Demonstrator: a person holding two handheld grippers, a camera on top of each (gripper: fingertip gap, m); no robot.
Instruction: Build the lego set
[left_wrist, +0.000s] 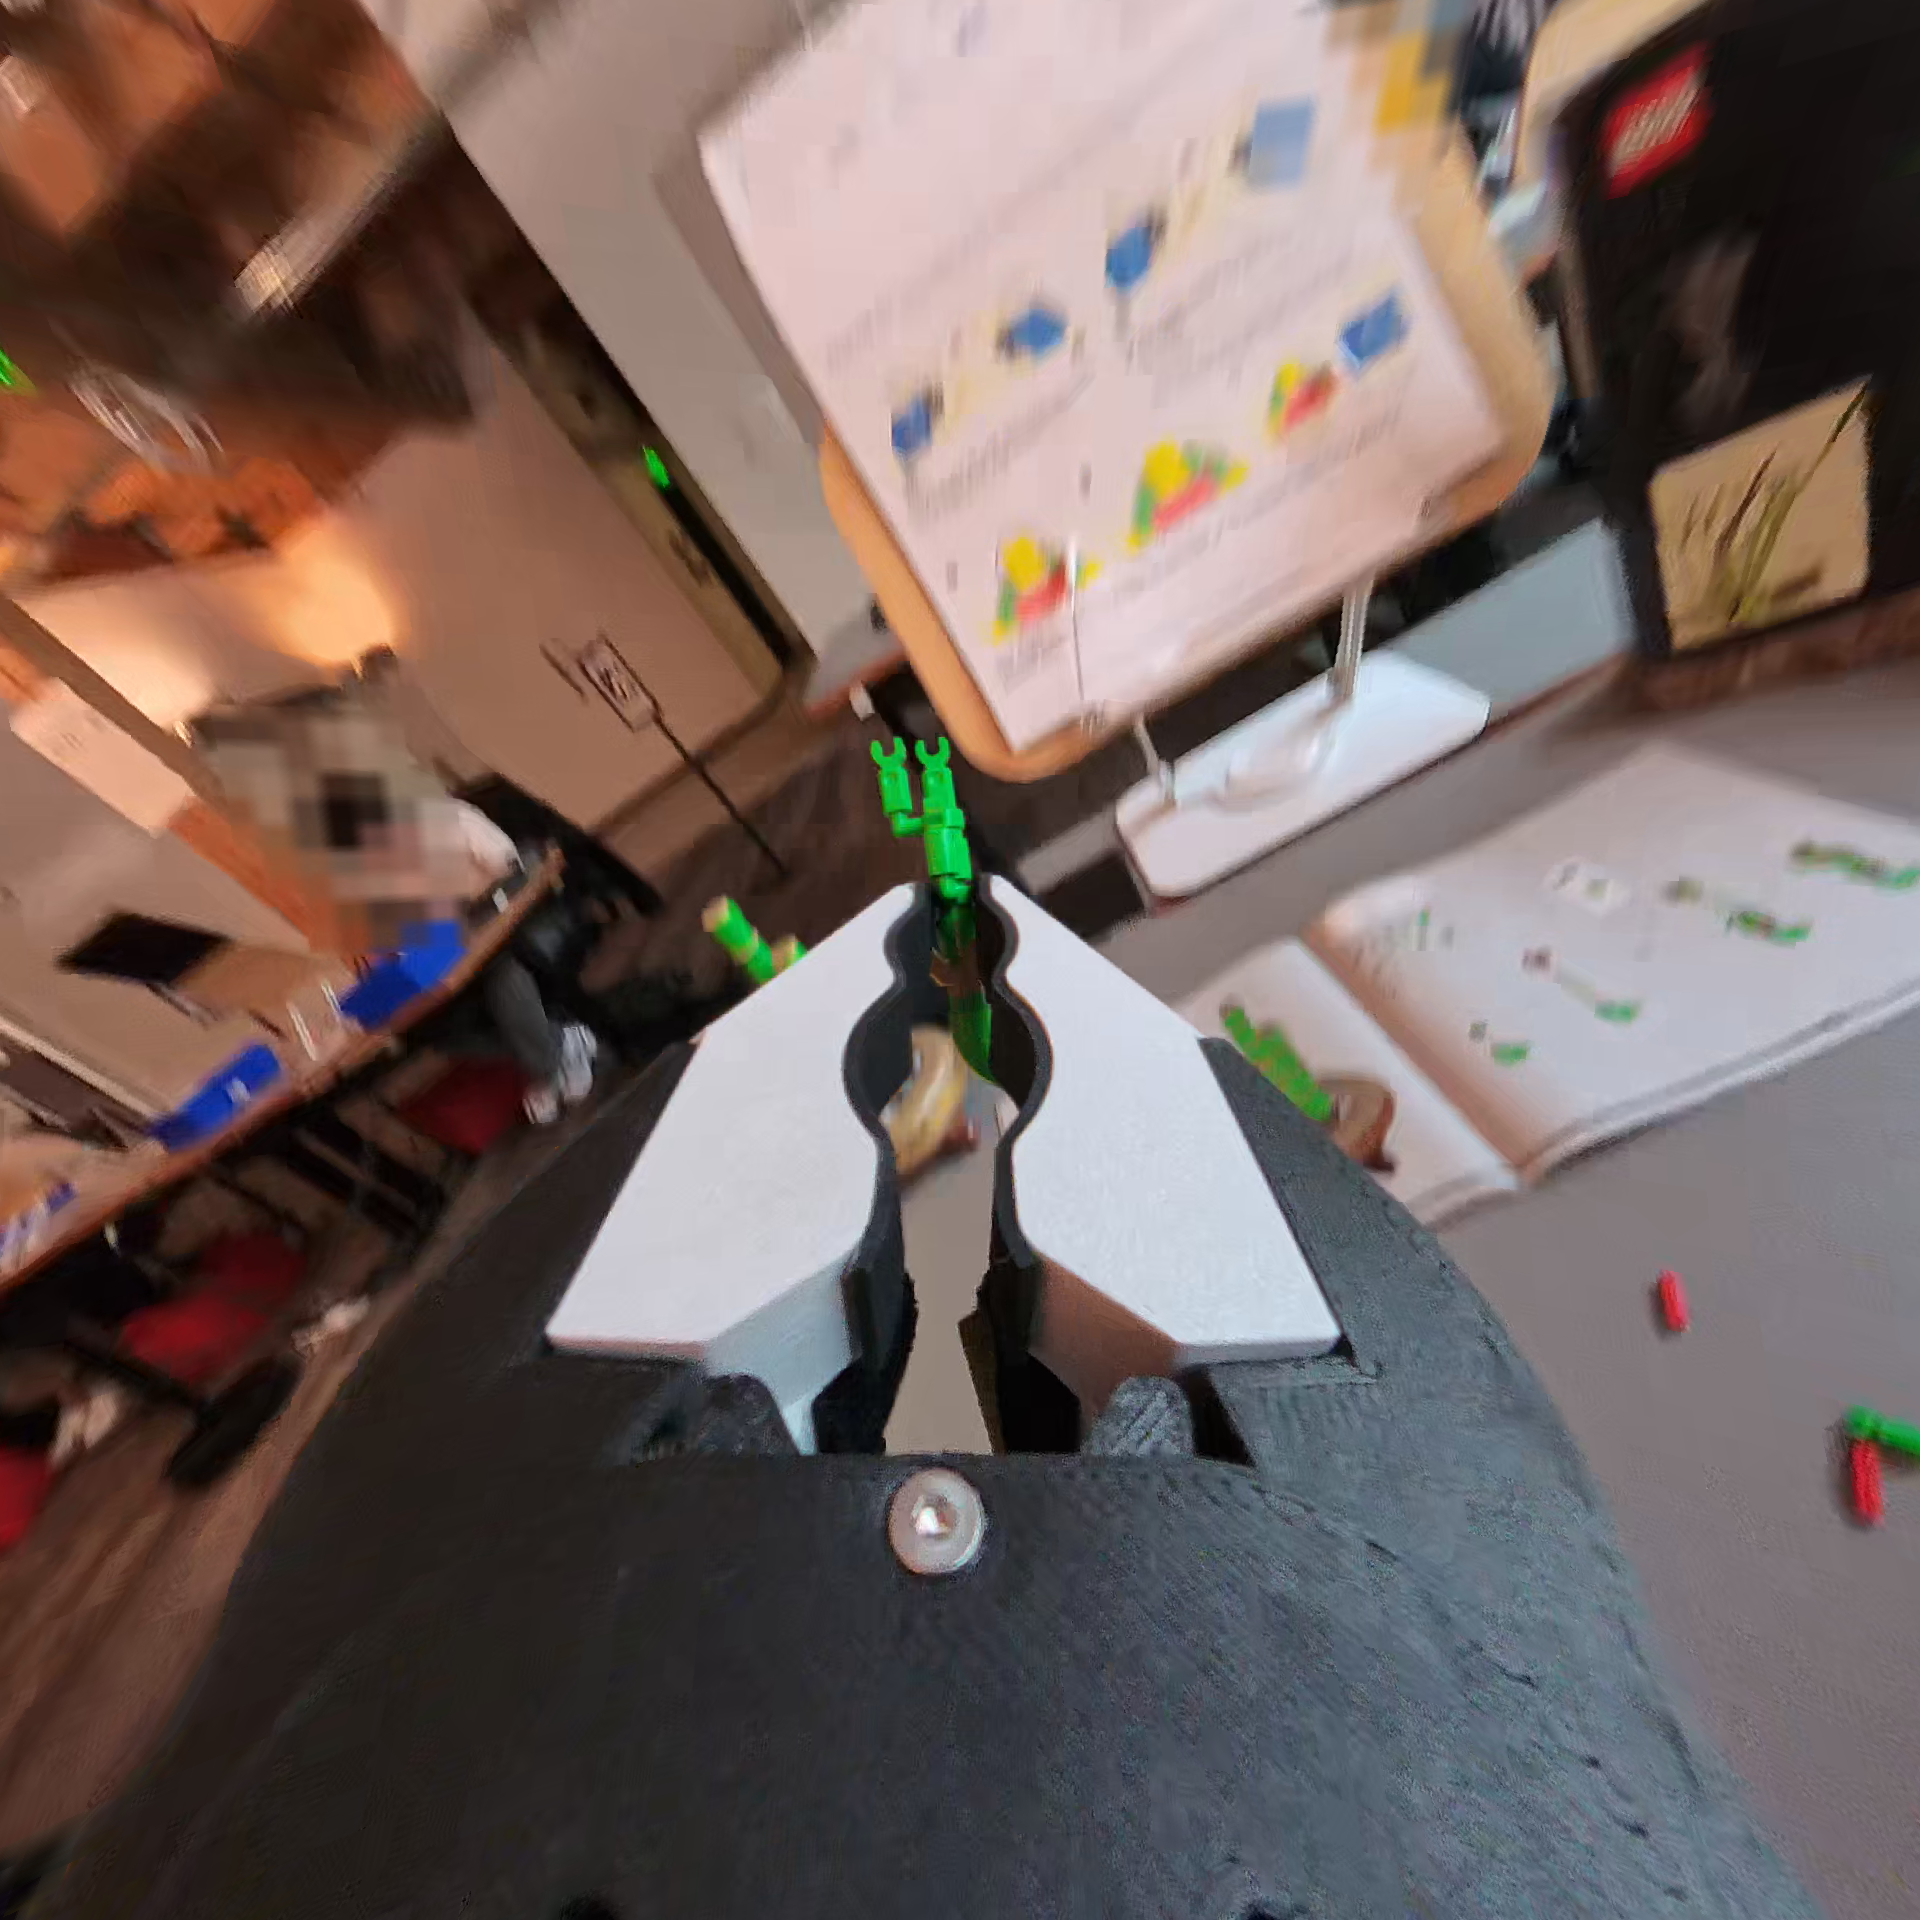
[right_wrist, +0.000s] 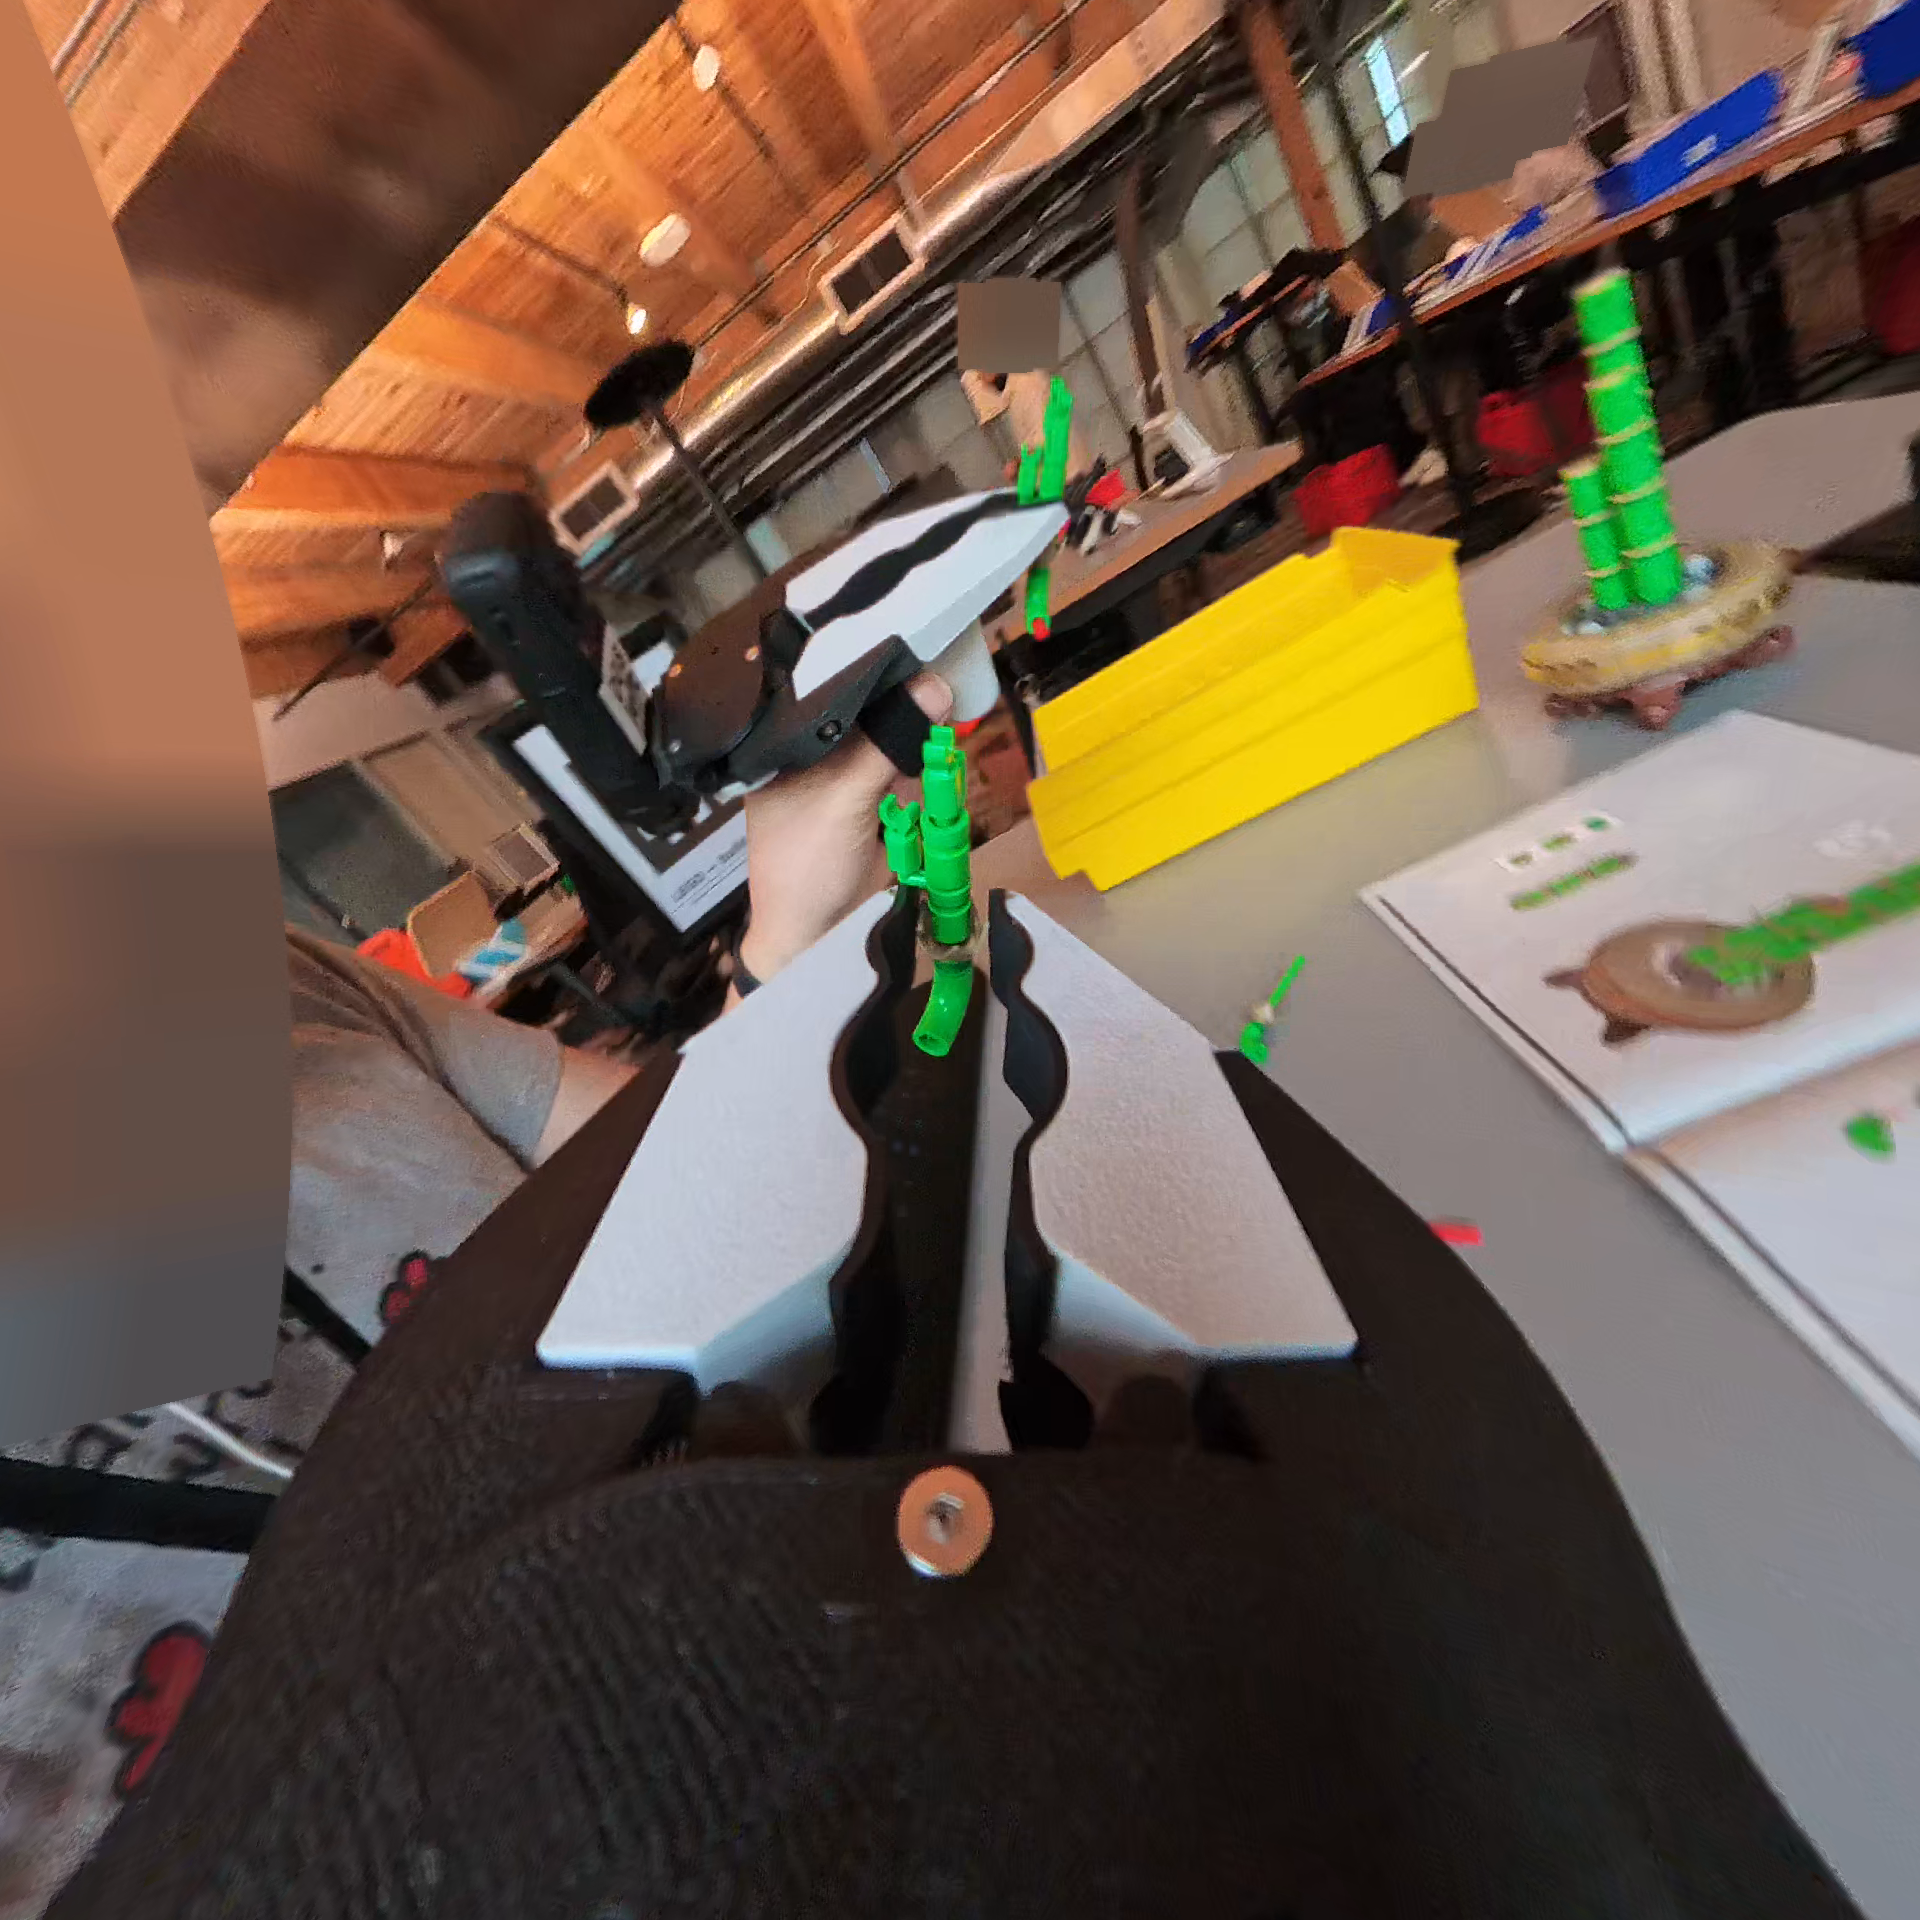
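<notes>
The left gripper (left_wrist: 951, 914) has matte white wedge-shaped fingers (left_wrist: 748, 1132) lined with black scalloped pads, set in a coarse black printed body. Its jaws are drawn narrow and pinch a slender green stem piece (left_wrist: 935, 821) near the tips: glossy plastic, built of small cylinders, forking at the top into two little clips, with a brown band and a curved leaf-like tail down between the pads.

The right gripper (right_wrist: 945, 925) is of the same make, and its jaws are likewise close together on a second green stem (right_wrist: 935, 831) (a near twin, with a tan ring and a bent tube end hanging in the gap). Both stems are held up in the air above the grey worktop (right_wrist: 1455, 1351).

On the worktop stands the bamboo model (right_wrist: 1626, 457): stacked ribbed green cylinders with pale rings, rising from a round yellowish pot on a dark brown footed base. Beside it are two shallow yellow plastic bins (right_wrist: 1247, 707), one stacked on the other; what lies in them cannot be seen. An open instruction booklet (right_wrist: 1662, 987) lies flat, with smooth white pages. Loose small parts are scattered about: a green sprig (right_wrist: 1273, 1008) and short red and green pins (left_wrist: 1875, 1455). A propped instruction sheet (left_wrist: 1122, 343) on a white stand is blurred.
</notes>
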